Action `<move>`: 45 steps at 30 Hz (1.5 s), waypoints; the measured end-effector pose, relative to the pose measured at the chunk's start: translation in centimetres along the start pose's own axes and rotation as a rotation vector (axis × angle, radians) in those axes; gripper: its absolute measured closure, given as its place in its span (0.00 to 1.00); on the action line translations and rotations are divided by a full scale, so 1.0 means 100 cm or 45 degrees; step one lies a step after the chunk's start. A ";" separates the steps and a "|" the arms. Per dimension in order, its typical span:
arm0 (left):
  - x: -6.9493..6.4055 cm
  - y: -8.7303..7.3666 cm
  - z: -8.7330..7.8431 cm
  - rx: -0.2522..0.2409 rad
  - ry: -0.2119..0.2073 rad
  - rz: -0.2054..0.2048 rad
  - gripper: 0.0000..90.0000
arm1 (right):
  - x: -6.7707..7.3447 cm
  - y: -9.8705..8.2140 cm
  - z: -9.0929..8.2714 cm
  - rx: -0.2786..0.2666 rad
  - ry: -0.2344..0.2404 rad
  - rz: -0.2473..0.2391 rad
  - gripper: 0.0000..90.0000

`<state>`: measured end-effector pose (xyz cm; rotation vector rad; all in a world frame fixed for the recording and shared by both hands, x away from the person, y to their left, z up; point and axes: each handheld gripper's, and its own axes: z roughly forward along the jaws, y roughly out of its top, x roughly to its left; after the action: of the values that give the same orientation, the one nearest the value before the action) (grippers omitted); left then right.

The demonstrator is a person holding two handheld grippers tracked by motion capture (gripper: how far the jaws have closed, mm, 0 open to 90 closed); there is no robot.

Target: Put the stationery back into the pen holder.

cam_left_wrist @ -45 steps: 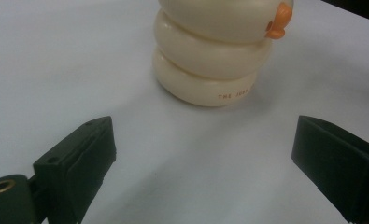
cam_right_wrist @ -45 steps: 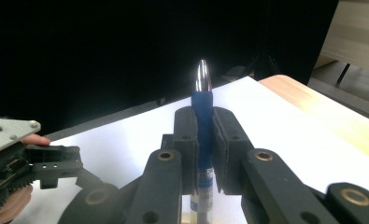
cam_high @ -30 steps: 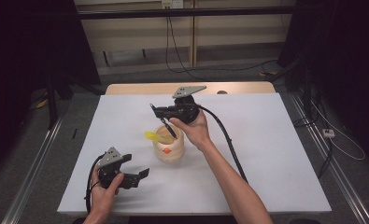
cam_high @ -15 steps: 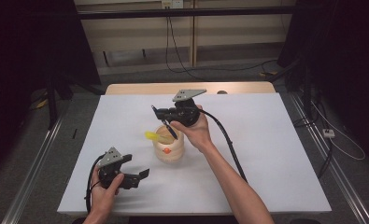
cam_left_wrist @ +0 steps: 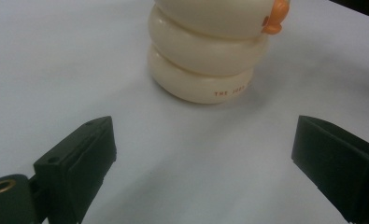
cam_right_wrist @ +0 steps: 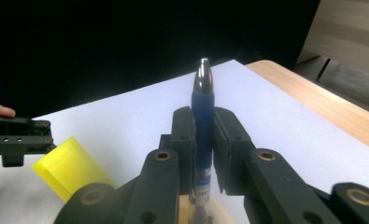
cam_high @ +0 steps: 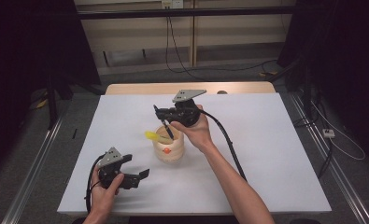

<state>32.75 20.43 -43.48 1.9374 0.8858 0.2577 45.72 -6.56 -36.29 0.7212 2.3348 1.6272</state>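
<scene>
A cream ribbed holder (cam_high: pixel 169 150) (cam_left_wrist: pixel 205 60) with an orange knob stands mid-table. A yellow marker (cam_high: pixel 152 136) (cam_right_wrist: pixel 70 165) leans out of its top to the left. My right gripper (cam_high: pixel 166 122) (cam_right_wrist: pixel 203 119) hovers just above the holder, shut on a dark blue pen (cam_high: pixel 165 126) (cam_right_wrist: pixel 203 93). The pen's lower end dips into the holder's mouth. Its jaws have just been easing apart a little, with the pen still between the pads. My left gripper (cam_high: pixel 136 166) (cam_left_wrist: pixel 203 154) rests low at the front left, open and empty, facing the holder from a short way off.
The white table top (cam_high: pixel 266 140) has a wooden strip (cam_high: pixel 187 87) along its far edge. The right gripper's black cable (cam_high: pixel 226 140) trails back along the forearm. Dark floor and rails surround the table.
</scene>
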 end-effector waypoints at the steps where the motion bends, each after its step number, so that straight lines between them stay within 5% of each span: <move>1: 0.000 0.000 0.000 0.001 0.001 0.002 0.07 | 0.000 0.000 0.000 0.007 0.005 0.003 0.83; 8: 0.000 0.000 0.000 0.001 0.001 0.000 0.07 | 0.000 -0.001 -0.003 0.026 0.010 0.014 0.73; 17: 0.000 0.000 0.000 0.001 0.000 0.000 0.07 | -0.002 -0.002 -0.009 0.030 0.009 0.051 0.47; 29: 0.002 0.001 0.000 -0.001 0.012 -0.007 0.07 | -0.006 -0.008 -0.021 0.063 -0.077 0.112 0.16; 36: 0.000 0.000 0.001 0.006 0.020 -0.004 0.07 | -0.009 -0.014 -0.035 0.025 -0.088 0.168 0.13; 41: 0.001 0.000 0.003 0.014 0.026 -0.010 0.07 | -0.010 -0.020 -0.042 0.068 -0.168 0.166 0.11; 45: 0.001 0.000 0.003 0.016 0.026 0.000 0.07 | -0.011 -0.023 -0.047 0.057 -0.153 0.185 0.11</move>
<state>32.97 20.29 -43.69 1.9493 0.9026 0.2729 44.03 -11.59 -36.79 0.9901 2.2878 1.5449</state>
